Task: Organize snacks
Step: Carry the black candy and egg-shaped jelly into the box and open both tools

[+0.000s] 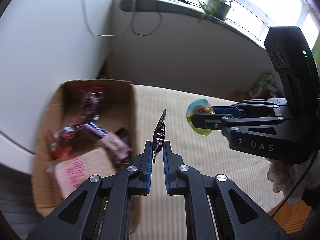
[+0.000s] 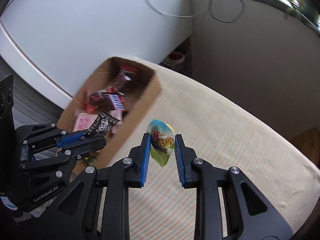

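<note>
The box (image 1: 88,140) is seen blurred, its snacks (image 1: 96,138) hard to tell apart. Right of the box, a dark sachet (image 1: 159,138) is clamped edge-on in the left gripper (image 1: 157,152). Further right of the box, an egg pack (image 2: 162,143) is pinched by the right gripper (image 2: 162,146), its lettering partly hidden.

Under me is a surface (image 1: 200,140) with a pale striped cloth. A white wall (image 1: 50,40) stands at ten o'clock. At one o'clock, a bright window (image 1: 260,6) shines over a dark sill (image 1: 180,6) with a green plant (image 1: 218,6).
</note>
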The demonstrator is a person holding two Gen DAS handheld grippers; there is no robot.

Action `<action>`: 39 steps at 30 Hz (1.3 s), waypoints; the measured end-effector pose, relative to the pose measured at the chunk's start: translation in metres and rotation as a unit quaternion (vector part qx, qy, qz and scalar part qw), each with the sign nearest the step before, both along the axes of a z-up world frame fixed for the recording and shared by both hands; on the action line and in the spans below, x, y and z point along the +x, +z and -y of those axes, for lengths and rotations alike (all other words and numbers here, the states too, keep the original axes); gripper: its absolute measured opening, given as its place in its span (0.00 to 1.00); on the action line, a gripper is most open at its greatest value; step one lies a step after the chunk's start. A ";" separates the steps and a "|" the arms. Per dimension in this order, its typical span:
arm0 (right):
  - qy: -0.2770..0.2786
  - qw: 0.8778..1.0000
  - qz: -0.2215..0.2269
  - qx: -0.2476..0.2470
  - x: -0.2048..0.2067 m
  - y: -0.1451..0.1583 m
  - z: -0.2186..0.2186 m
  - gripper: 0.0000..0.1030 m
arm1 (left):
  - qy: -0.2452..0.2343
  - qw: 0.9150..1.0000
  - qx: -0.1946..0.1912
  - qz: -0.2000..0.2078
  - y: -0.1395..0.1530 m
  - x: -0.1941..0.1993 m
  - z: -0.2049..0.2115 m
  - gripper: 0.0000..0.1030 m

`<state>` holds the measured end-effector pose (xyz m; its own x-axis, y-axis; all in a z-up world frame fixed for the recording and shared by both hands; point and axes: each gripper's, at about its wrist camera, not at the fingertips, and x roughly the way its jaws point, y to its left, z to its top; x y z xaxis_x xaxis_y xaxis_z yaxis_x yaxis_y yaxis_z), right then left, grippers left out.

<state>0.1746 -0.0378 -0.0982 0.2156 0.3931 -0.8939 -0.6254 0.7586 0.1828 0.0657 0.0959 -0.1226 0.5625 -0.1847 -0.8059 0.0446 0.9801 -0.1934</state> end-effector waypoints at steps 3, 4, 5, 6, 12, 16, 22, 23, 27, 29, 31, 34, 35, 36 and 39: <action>0.019 1.000 -0.002 0.003 -0.004 0.000 -0.021 0.24 | 0.018 1.000 0.011 0.005 0.001 -0.008 -0.013 0.09; 0.026 1.000 -0.002 0.004 -0.006 0.000 -0.031 0.24 | 0.025 1.000 0.011 0.005 0.002 -0.011 -0.019 0.09; 0.031 1.000 -0.002 0.004 -0.007 -0.001 -0.037 0.24 | 0.033 0.999 0.010 0.006 0.003 -0.014 -0.027 0.09; 0.036 0.999 -0.002 0.004 -0.008 0.000 -0.041 0.24 | 0.038 0.999 0.010 0.007 0.004 -0.017 -0.030 0.09; 0.058 0.998 -0.003 0.003 -0.012 0.001 -0.073 0.24 | 0.070 0.997 0.010 0.007 0.005 -0.021 -0.047 0.09; 0.073 0.997 -0.002 0.001 -0.015 0.004 -0.090 0.24 | 0.083 0.997 0.006 0.008 0.006 -0.022 -0.057 0.09; 0.076 0.997 -0.005 -0.006 -0.019 0.003 -0.104 0.24 | 0.095 0.995 -0.003 0.008 0.007 -0.024 -0.068 0.09; 0.075 0.997 -0.005 -0.005 -0.020 0.003 -0.104 0.24 | 0.096 0.995 -0.005 0.010 0.007 -0.025 -0.068 0.09; 0.069 0.998 -0.001 -0.011 -0.020 0.003 -0.107 0.25 | 0.103 0.995 -0.008 0.018 0.013 -0.031 -0.071 0.09; 0.066 0.998 -0.001 -0.013 -0.020 0.004 -0.105 0.25 | 0.110 0.994 -0.010 0.017 0.014 -0.033 -0.073 0.13; 0.063 0.998 0.002 -0.012 -0.020 0.005 -0.104 0.25 | 0.114 0.993 -0.007 0.019 0.016 -0.035 -0.074 0.29; 0.057 0.998 0.004 -0.009 -0.020 0.008 -0.100 0.25 | 0.118 0.993 -0.004 0.021 0.017 -0.036 -0.074 0.35; 0.055 0.998 0.005 -0.007 -0.021 0.009 -0.098 0.25 | 0.118 0.993 -0.005 0.021 0.017 -0.037 -0.074 0.35; 0.053 0.999 0.007 -0.007 -0.022 0.011 -0.096 0.25 | 0.118 0.993 -0.005 0.021 0.018 -0.038 -0.073 0.35; 0.051 0.999 0.011 -0.003 -0.026 0.015 -0.090 0.25 | 0.115 0.993 -0.005 0.023 0.022 -0.042 -0.070 0.35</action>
